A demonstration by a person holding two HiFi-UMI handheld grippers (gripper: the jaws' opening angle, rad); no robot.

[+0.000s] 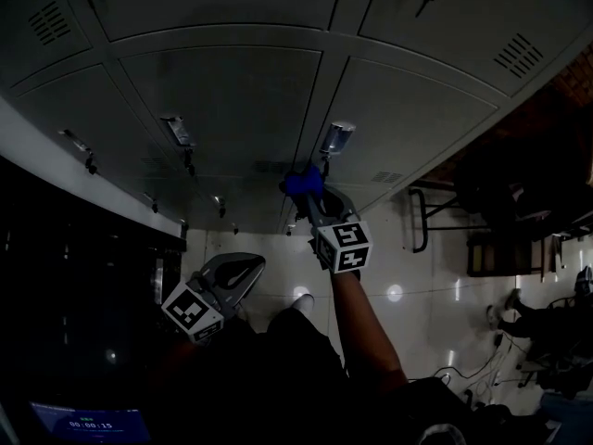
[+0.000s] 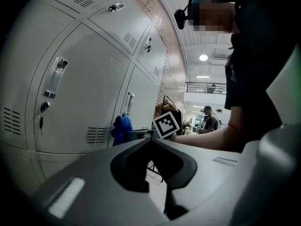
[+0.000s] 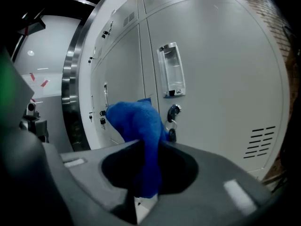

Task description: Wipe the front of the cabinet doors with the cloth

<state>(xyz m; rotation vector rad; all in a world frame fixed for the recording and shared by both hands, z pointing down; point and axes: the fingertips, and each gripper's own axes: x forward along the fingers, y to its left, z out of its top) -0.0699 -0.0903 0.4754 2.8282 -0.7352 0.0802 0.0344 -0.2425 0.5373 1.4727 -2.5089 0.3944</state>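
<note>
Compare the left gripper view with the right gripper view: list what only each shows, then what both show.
Only the left gripper view: the right tool seen from the side with its marker cube, the person's forearm, and a distant person in the hall. Only the right gripper view: that tool's jaws shut on the cloth, a key hanging from a lock, and a steel door frame. Both: the blue cloth and grey cabinet doors with handles.

I'm in a big workplace hall: grey metal lockers [image 2: 94, 102], a brick wall [image 2: 167, 55] beyond them, a glossy floor [image 1: 417, 295] below.
</note>
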